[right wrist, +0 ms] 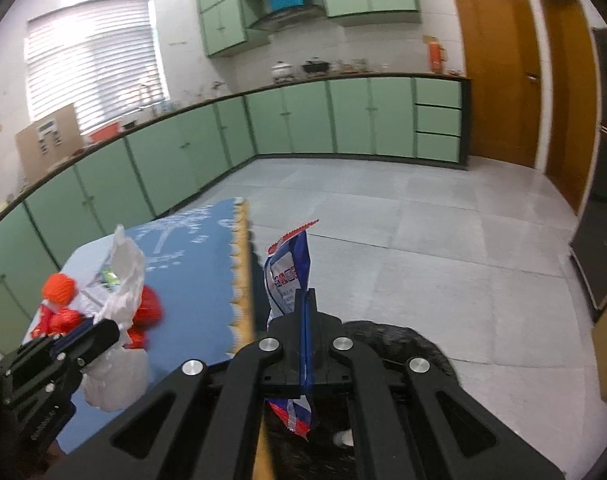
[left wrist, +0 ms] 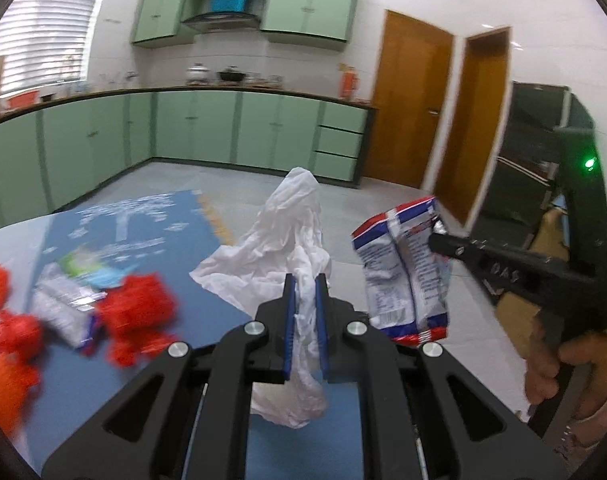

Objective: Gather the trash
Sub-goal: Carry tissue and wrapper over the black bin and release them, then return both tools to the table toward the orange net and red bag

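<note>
My left gripper [left wrist: 305,284] is shut on a crumpled white tissue [left wrist: 287,232], lifted above the blue-topped table [left wrist: 175,216]; it also shows at the left of the right wrist view, where the left gripper [right wrist: 99,330] holds the tissue [right wrist: 125,276]. My right gripper [right wrist: 308,300] is shut on a red, white and blue snack wrapper [right wrist: 287,268], held off the table's right edge. In the left wrist view the wrapper [left wrist: 407,276] hangs from the right gripper [left wrist: 437,238], with a hand [left wrist: 551,364] on its handle.
Red and orange knitted toys [left wrist: 135,320] and a clear plastic packet [left wrist: 63,304] lie on the table at the left. A dark round bin [right wrist: 403,344] sits on the floor below the right gripper. Green cabinets [right wrist: 303,116] line the walls, wooden doors [right wrist: 499,68] stand on the right.
</note>
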`<state>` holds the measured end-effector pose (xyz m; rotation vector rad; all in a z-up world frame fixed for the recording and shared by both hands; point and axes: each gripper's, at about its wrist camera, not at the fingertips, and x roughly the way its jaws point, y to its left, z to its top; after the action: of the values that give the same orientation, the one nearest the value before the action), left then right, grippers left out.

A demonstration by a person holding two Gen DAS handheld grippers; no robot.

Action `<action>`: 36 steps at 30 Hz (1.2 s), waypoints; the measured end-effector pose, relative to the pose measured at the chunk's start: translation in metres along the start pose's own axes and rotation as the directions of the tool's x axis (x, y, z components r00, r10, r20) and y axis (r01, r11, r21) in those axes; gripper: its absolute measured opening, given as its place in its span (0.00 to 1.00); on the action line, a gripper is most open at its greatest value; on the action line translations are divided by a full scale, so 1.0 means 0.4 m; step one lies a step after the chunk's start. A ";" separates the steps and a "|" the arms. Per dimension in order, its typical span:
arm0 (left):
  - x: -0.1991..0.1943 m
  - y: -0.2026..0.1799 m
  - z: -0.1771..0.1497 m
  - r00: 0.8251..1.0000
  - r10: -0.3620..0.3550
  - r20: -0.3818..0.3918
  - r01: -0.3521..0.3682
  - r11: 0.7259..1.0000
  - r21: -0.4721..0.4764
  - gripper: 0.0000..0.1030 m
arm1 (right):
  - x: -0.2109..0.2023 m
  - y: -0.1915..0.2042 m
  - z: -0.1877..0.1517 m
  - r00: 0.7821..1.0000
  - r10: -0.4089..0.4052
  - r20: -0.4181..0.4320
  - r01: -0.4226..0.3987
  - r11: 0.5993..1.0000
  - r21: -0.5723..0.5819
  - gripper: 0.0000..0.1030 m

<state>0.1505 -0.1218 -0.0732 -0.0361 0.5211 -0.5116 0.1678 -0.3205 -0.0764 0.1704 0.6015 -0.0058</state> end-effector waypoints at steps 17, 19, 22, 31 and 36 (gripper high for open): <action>0.192 -0.072 0.004 0.990 -0.093 -0.103 0.095 0.995 0.020 0.48 | 0.068 -0.221 -0.077 0.986 -0.114 -0.123 0.131 0.982 0.136 0.45; 0.165 -0.057 0.006 0.993 -0.069 -0.091 0.070 0.997 0.009 0.50 | 0.061 -0.212 -0.077 0.985 -0.128 -0.112 0.141 0.982 0.125 0.55; 0.129 -0.026 0.008 0.997 -0.030 -0.074 0.030 1.000 -0.006 0.53 | 0.056 -0.180 -0.068 0.988 -0.116 -0.099 0.127 0.985 0.113 0.65; -0.043 0.107 -0.013 0.984 0.176 -0.011 -0.176 0.984 -0.019 0.67 | 0.037 -0.021 -0.039 0.999 -0.023 -0.031 0.024 0.999 0.031 0.91; -0.147 0.214 -0.039 0.947 0.322 -0.012 -0.322 0.945 -0.054 0.69 | 0.056 0.093 -0.037 0.998 0.064 -0.028 -0.064 0.998 -0.005 0.93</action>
<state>0.1383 -0.0174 -0.0732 -0.0026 0.5315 -0.1767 0.1800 -0.2807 -0.0949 0.1840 0.6235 0.0608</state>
